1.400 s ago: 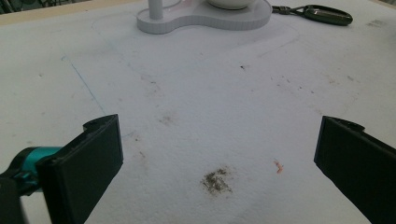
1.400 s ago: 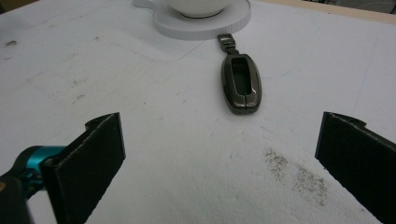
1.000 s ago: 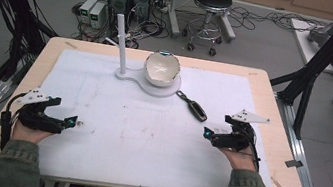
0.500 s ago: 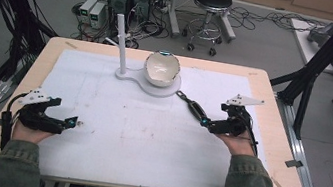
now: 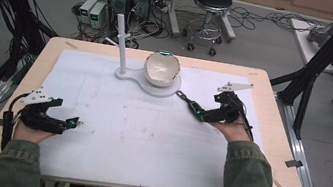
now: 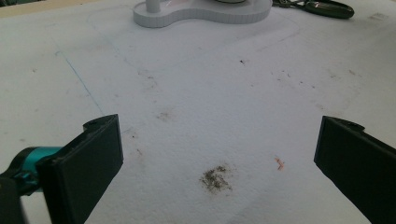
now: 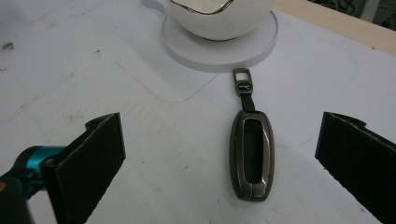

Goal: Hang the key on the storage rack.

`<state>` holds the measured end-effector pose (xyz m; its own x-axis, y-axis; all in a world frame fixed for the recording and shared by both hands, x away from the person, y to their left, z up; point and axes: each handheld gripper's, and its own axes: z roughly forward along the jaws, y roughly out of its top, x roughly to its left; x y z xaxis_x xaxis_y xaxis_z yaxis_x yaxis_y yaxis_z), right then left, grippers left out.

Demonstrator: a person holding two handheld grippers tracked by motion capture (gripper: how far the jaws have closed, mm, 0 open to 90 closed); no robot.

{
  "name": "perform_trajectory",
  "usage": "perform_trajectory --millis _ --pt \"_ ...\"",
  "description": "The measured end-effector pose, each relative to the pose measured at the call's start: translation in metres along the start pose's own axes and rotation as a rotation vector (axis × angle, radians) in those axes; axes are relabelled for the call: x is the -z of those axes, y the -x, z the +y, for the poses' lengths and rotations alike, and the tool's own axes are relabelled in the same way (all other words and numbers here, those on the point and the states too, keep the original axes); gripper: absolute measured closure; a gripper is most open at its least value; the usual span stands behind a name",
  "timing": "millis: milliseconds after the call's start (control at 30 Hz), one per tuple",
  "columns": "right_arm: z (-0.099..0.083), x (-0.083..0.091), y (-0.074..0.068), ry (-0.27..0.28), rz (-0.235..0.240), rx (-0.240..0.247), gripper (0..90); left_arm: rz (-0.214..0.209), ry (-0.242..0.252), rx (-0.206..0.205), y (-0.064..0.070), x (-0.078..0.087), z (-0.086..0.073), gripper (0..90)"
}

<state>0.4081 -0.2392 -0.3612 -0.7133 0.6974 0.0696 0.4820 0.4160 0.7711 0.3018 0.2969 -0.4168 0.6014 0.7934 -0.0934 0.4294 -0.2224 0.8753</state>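
I am holding my right gripper (image 5: pixel 200 114) low over the white table cover (image 5: pixel 147 141), its jaws spread wide and pointing toward the far left, where a dark key fob (image 7: pixel 252 158) is lying flat just ahead of them. In the right gripper view the fob is sitting between the two open jaws, nearer the right one, touching neither, its short strap and metal loop (image 7: pixel 242 87) pointing away toward the white stand base (image 7: pixel 219 51). A white bowl (image 5: pixel 162 67) is resting on that base, just beyond the fob, and a white post (image 5: pixel 122 41) is rising from the base's left end. I am keeping my left gripper (image 5: pixel 71 121) at the near left of the table, well apart from the fob, its jaws also wide and closing on nothing, over bare, lightly stained cover.
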Motion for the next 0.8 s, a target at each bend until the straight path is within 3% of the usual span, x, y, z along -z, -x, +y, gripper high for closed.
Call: perform_trajectory --millis 500,800 --pt "0.026 -0.041 0.001 -0.153 0.050 0.041 0.4 -0.002 -0.004 0.002 -0.001 -0.001 -0.001 1.7" --pt "0.048 -0.062 0.001 -0.231 0.045 0.068 0.4 -0.002 -0.005 0.002 -0.002 -0.001 -0.001 1.7"
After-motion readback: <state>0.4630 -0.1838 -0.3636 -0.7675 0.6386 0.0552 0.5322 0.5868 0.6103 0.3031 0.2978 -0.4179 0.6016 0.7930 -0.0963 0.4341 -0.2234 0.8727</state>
